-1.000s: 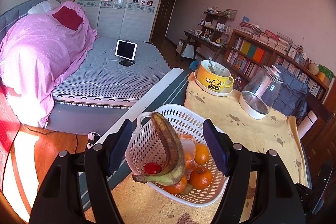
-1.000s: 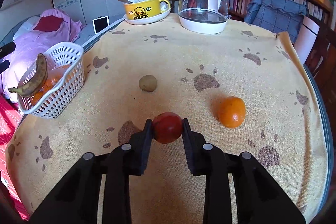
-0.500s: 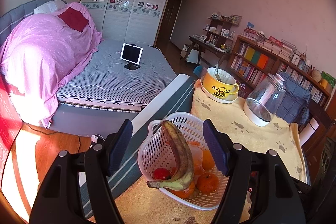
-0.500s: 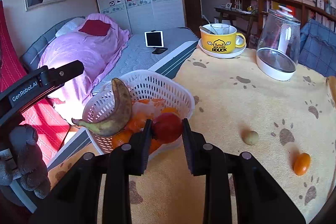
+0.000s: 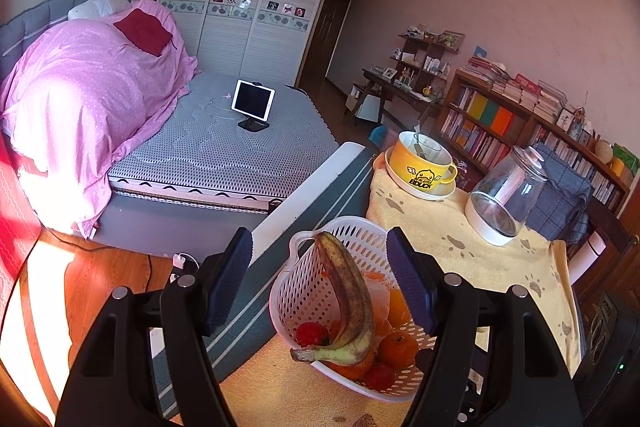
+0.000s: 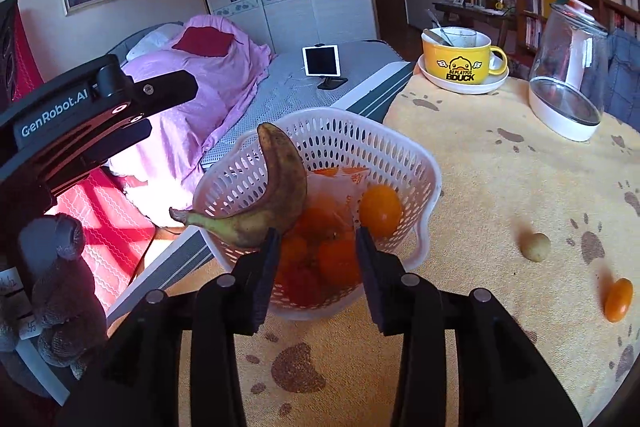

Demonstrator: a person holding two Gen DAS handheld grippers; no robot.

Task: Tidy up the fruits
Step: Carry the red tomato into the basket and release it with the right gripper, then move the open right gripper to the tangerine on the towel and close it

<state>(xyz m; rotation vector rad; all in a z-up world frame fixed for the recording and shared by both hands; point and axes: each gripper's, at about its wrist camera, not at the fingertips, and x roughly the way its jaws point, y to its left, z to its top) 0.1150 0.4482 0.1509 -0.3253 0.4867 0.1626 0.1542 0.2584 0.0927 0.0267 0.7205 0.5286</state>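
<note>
Right gripper (image 6: 316, 251) jaws parted, holding nothing, poised over the white basket (image 6: 408, 163) of fruit; left gripper (image 5: 320, 283) jaws wide, empty, basket beyond.

The basket (image 6: 404, 163) stands at the worktop's (image 6: 500, 187) left edge, beside the bed (image 5: 224, 147). A banana (image 6: 276, 195) leans across its near-left rim, blocking entry from that side; the right half of the opening is free from above. Oranges (image 6: 380, 209) and red fruit fill the bottom. Toward the right edge, bare cloth lies around a small round fruit (image 6: 535, 247) and a loose orange (image 6: 618, 299). A mug (image 6: 460, 61) and a glass jar (image 6: 568, 75) stand along the far edge, well apart from the basket.
</note>
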